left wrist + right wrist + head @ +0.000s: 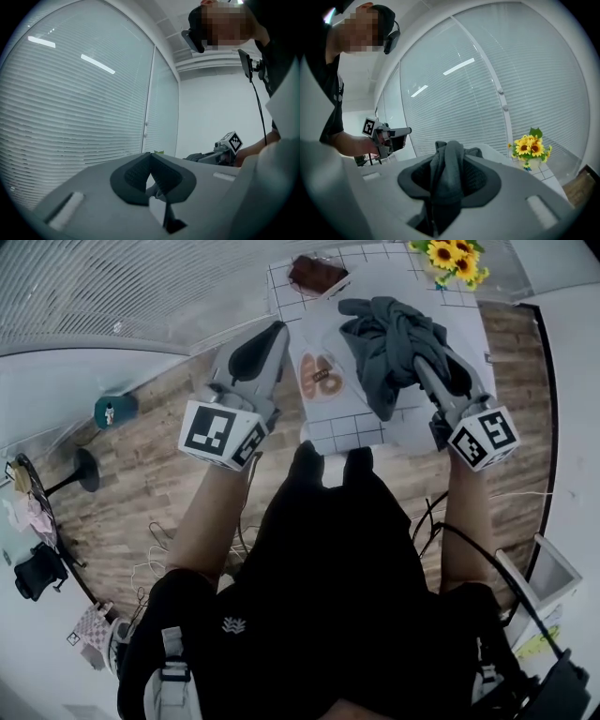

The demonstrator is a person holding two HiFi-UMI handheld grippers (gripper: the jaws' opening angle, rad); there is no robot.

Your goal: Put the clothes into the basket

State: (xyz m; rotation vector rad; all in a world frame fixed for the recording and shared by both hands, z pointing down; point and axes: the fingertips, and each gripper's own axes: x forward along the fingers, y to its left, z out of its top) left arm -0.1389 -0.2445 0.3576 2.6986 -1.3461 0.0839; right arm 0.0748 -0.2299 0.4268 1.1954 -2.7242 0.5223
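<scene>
The carrying step is judged to be in hand. A dark grey garment (386, 334) is clamped in the right gripper (424, 364): the jaws are pressed on a bunched fold, and the rest hangs in a lump over the right half of the table (349, 433), towards its far edge. Whether the garment touches the table cannot be told. The left gripper (150, 157) is held just beside the table's left edge, its jaws together at the tips with nothing between them. A brown object (314, 274) lies at the far left corner, and sunflowers (456, 255) stand at the far right corner. Whether the brown object is the basket cannot be told. For the next move, the basket must be located and the garment brought over its opening. The jaws should be parted only once the bundle is well inside the rim.
</scene>
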